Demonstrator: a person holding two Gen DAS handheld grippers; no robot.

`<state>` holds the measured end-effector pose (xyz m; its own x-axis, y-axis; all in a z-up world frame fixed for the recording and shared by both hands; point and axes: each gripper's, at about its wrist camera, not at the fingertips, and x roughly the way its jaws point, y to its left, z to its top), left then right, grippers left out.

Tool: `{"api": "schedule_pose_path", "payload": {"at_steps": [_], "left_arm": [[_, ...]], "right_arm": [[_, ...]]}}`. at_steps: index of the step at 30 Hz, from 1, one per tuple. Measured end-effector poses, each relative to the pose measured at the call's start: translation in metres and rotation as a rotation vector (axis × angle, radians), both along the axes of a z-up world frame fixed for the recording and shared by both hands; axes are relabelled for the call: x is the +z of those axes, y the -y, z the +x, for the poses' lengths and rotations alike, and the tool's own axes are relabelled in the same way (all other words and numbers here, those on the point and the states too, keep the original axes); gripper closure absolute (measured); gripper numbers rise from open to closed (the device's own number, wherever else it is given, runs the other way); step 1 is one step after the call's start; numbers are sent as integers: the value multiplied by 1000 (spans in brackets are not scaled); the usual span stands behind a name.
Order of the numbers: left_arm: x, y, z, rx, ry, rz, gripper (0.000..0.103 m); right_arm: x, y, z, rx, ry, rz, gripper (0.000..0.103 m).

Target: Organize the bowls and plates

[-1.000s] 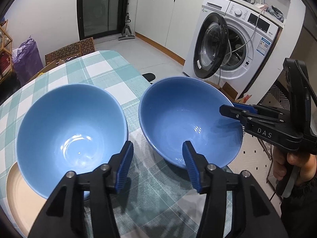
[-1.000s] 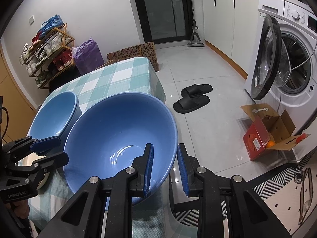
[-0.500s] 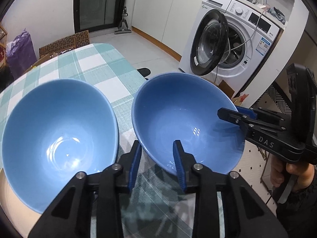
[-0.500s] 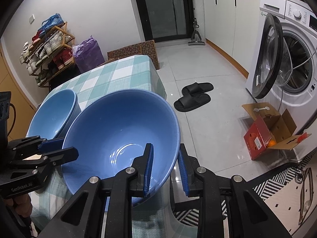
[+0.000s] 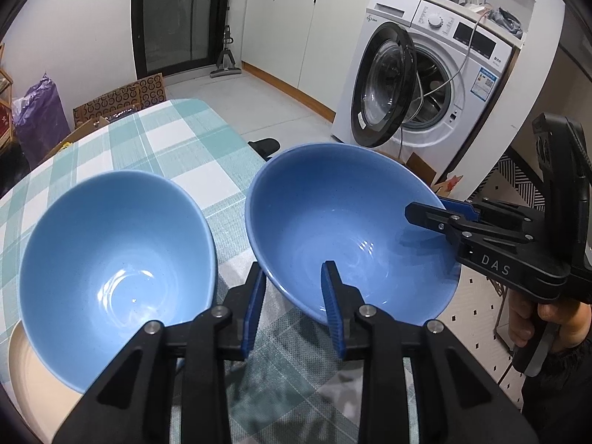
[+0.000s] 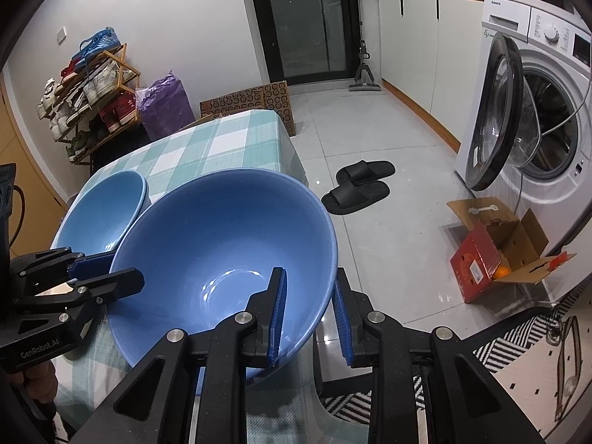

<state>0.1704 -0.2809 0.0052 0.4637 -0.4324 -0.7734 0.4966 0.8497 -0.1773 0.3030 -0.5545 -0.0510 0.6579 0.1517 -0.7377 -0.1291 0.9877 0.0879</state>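
Two grippers on one darker blue bowl [image 5: 351, 229], centre-right of the left wrist frame. Left gripper [image 5: 292, 307] clamped across its near rim, jaws narrow, one pad inside, one outside. Right gripper [image 6: 307, 314] clamped likewise on the opposite rim, lower centre of its own frame. Lighter blue bowl [image 5: 111, 273] just beside at lower left, on a cream plate [image 5: 33, 377], apparently the stacking spot, nearer the left gripper. Checked tablecloth [image 5: 174, 148] beneath.
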Motion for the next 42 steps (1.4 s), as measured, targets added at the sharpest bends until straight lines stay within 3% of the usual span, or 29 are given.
{"api": "schedule_pose_path", "payload": {"at_steps": [19, 42], "left_arm": [[33, -29, -12, 24, 75, -41, 74], [60, -96, -10, 133, 144, -76, 74]], "right_arm": [[47, -20, -26, 19, 94, -24, 77], [87, -103, -16, 119, 150, -62, 77]]}}
